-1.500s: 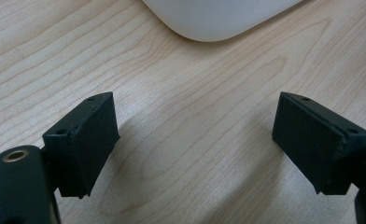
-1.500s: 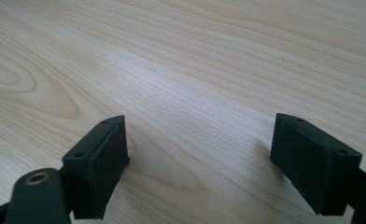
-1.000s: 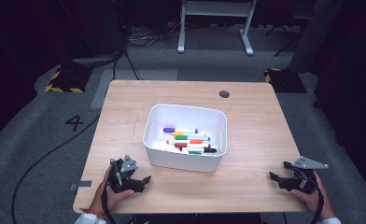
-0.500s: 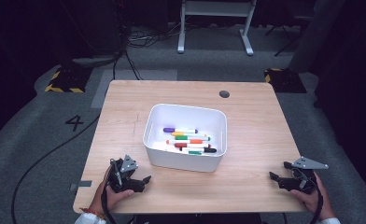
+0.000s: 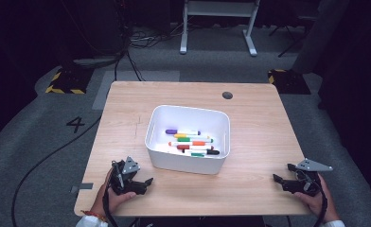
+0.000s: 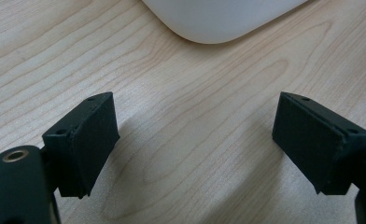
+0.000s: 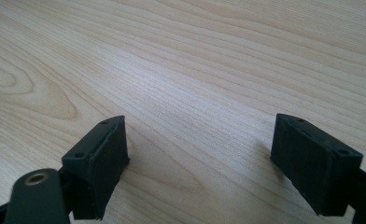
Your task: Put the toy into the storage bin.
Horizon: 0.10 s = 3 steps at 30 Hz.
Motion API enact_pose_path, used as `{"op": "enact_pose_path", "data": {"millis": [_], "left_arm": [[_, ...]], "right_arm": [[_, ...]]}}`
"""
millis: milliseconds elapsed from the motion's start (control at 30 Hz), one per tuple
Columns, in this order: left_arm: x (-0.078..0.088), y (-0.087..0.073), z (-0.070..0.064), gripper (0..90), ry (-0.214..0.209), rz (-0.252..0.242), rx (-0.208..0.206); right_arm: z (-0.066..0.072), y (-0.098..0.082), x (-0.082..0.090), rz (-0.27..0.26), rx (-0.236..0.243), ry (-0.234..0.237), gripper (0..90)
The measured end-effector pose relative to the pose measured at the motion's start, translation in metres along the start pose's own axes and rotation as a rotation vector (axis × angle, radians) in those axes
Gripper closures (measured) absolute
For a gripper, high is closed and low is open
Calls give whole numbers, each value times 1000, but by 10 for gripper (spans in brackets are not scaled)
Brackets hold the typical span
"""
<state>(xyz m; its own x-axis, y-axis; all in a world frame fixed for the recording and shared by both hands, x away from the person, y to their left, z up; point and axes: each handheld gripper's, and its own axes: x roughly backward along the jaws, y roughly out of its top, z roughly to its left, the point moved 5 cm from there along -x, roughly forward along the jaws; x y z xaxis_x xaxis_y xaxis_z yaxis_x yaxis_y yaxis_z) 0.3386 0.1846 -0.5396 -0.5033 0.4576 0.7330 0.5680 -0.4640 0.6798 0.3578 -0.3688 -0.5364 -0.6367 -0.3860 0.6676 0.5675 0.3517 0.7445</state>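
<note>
From the high view, a white bin (image 5: 188, 138) of markers (image 5: 191, 142) sits mid-counter (image 5: 254, 127); the left gripper (image 5: 143, 184) rests near its front left corner, the right gripper (image 5: 282, 181) well apart at the counter's right edge. In the left gripper view, the fingers (image 6: 84, 142) stand wide open over bare wood, the bin's corner just ahead. In the right gripper view, the fingers (image 7: 98, 163) gape open, empty.

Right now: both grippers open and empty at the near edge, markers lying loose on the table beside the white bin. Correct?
Not quite. The markers lie inside the white bin, not on the table; the high view shows it. The rest stands: left gripper and right gripper are open and empty at the near edge.
</note>
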Motion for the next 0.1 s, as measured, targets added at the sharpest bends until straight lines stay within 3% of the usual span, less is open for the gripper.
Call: {"op": "enact_pose_path", "data": {"millis": [100], "left_arm": [[0,0,1,144,2,-1,1]], "right_arm": [[0,0,0,1,5,0,187]]}}
